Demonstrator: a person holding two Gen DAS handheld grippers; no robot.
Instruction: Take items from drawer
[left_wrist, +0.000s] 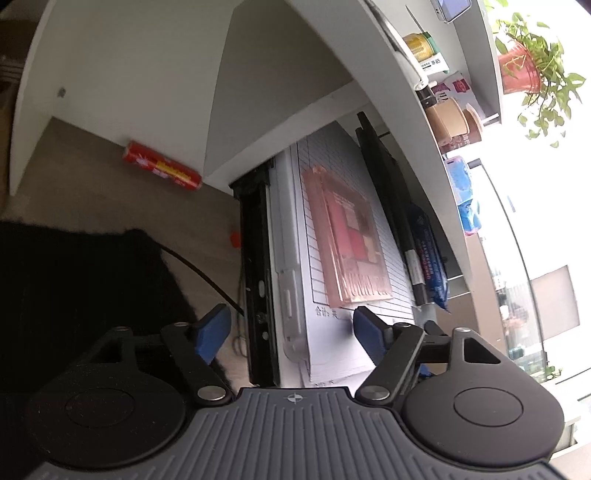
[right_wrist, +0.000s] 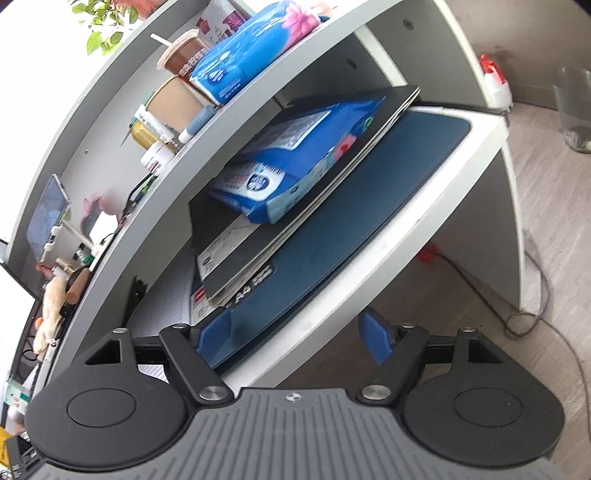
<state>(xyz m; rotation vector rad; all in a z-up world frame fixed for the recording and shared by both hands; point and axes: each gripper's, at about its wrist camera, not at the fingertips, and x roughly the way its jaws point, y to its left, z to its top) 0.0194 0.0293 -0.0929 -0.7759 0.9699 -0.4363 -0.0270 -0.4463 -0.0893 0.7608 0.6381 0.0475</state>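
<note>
Drawer (right_wrist: 424, 221) out. Tissue pack (right_wrist: 295, 162) on folders (right_wrist: 236, 254) inside. Right gripper (right_wrist: 295, 336) and left gripper (left_wrist: 288, 332) both wide apart, empty. Advise: right takes pack first, squarely across its narrow side.

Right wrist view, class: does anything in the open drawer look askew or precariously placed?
Yes. The blue plastic tissue pack lies tilted on a stack of black folders, one end sticking out past their edge. The stack itself sits crooked on the dark blue mat lining the white pull-out drawer. Nothing looks spilled or damaged.
</note>
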